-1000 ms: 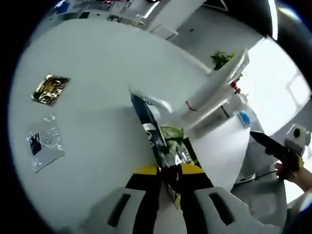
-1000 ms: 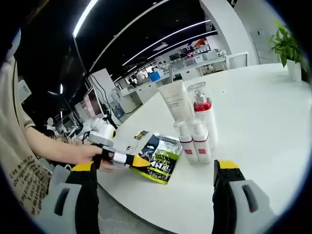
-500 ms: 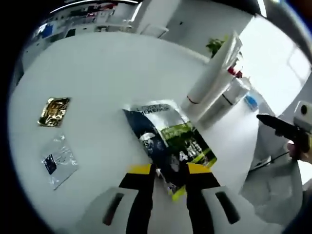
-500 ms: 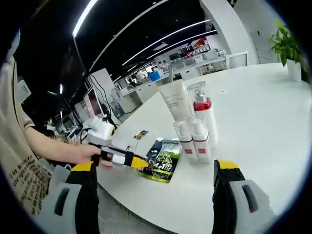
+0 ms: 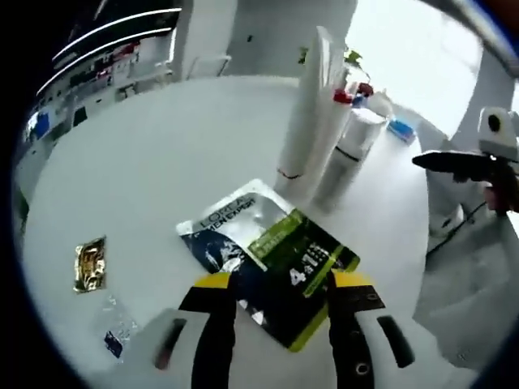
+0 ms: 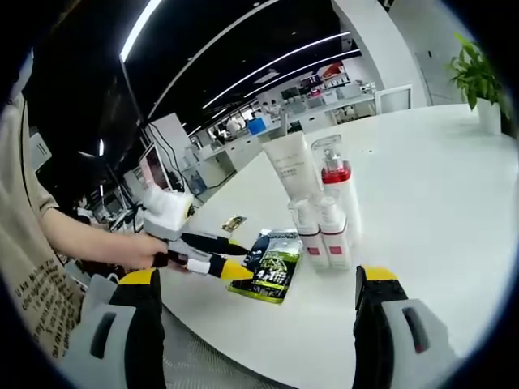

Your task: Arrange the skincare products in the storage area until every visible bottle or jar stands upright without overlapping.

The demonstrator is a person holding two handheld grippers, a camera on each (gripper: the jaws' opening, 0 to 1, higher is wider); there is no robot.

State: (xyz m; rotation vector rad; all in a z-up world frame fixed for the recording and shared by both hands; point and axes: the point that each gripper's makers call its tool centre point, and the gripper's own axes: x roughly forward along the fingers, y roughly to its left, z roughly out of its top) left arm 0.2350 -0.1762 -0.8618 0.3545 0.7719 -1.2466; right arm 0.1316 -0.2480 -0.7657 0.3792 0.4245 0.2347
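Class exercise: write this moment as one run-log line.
left gripper: open over flat sachet | right gripper: open, idle | bottles: upright

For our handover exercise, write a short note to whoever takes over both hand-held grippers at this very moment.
Left hand-held gripper: open, jaws either side of the sachet lying flat on the white table.
Right hand-held gripper: open, holding nothing.
Standing upright together: white tube, red-collared pump bottle, two small bottles.
Left: gold packet and clear packet lie loose.
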